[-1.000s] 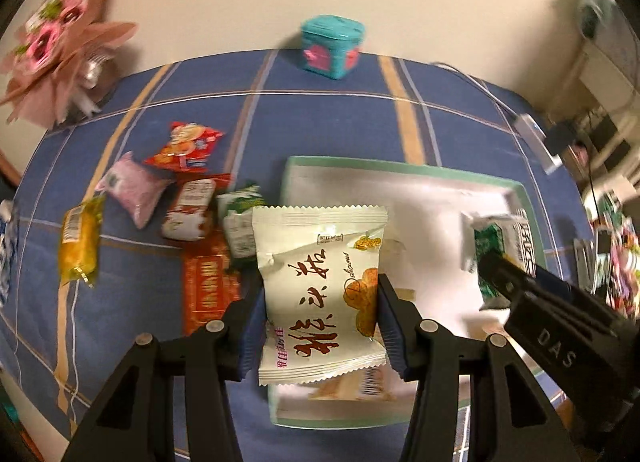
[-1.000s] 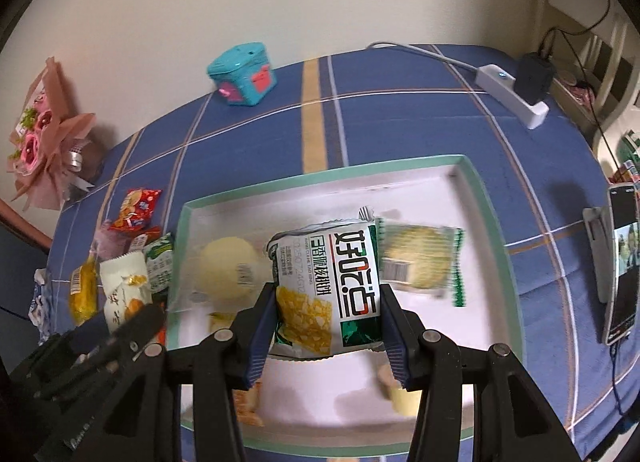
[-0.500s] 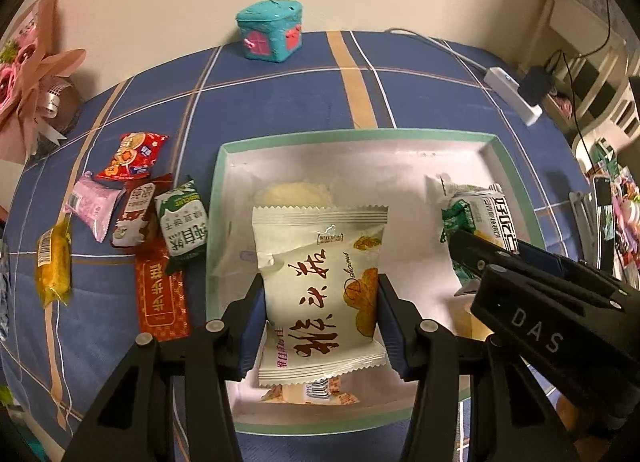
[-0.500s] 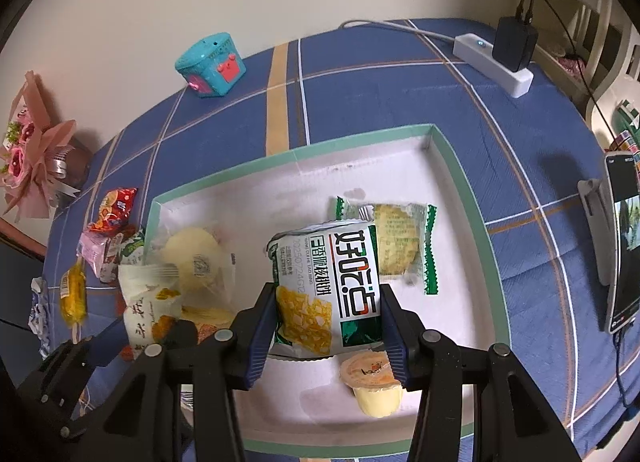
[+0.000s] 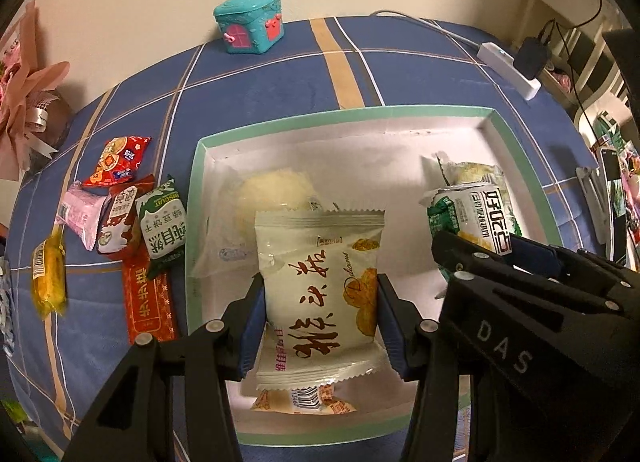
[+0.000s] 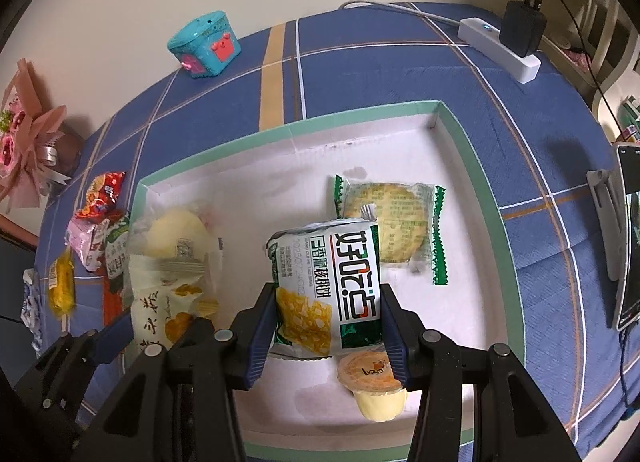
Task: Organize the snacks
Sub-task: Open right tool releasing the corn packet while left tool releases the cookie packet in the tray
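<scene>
Cream foil snack packet (image 5: 320, 282) and green-white snack packet (image 6: 336, 286) are hanging pinched in fingers over the half-filled green-rimmed white tray (image 5: 344, 114), several wrapped snacks (image 5: 120, 218) waiting left.

Snack count: tray and tablecloth

Tray (image 6: 472, 166), one, with four packets lying in it: round pale bun (image 6: 172, 236), green-edged biscuit (image 6: 394, 222), jelly cup (image 6: 374, 384), orange-print sachet (image 5: 304, 406). Packets held over it, two: cream packet (image 5: 320, 290), green-white packet (image 6: 332, 286). Loose packets on the tablecloth (image 5: 256, 82), six clearly seen; a seventh at the left edge is possibly another. Teal toy box (image 5: 250, 27), one.
</scene>
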### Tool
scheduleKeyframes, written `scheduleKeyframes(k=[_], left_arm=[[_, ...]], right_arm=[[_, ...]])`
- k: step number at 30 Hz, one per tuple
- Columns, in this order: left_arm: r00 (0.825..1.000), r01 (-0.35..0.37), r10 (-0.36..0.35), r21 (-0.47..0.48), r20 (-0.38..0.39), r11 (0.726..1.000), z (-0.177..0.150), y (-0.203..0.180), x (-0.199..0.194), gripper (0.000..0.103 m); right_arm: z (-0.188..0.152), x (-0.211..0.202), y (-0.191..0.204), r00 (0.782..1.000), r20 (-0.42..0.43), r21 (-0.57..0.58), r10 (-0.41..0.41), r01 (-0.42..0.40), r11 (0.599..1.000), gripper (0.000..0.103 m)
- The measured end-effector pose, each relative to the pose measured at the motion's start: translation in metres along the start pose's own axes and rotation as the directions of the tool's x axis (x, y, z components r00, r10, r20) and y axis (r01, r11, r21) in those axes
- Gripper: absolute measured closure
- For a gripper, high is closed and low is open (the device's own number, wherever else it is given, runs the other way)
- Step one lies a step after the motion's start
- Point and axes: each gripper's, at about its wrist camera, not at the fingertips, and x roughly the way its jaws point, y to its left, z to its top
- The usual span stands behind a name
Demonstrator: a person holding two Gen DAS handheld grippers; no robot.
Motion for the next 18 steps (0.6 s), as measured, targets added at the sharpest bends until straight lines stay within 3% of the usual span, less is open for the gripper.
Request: scheduleKeyframes(k=[8,10,15,18], left_arm=[[1.000,-0.014,0.014,0.006,0.000,1.000,0.002,-0.002,0.001,0.045],[1.000,-0.015,0.015,0.004,0.002,1.000,0.002,-0.001,0.000,0.035],[1.000,-0.008,0.008,-0.011,0.002,1.000,0.004,0.004,-0.001,0.030],[0.999,-0.032,0.032,-0.013,0.008,0.999,0.005,0.005,-0.004,0.019]], right_arm=[[-0.002,0.006,0.001,1.000,-0.017,-0.002,-0.008,0.008,1.000,0.047],[-0.003,0.006,0.003,1.000,-0.019,-0.009,-0.006,0.006,1.000,0.044],[-0.002,0.004,0.008,1.000,-0.005,-0.030,-0.006,0.006,1.000,0.030],[-0.001,0.002,0.012,1.000,0.005,-0.045,-0.003,0.004,0.999,0.021]])
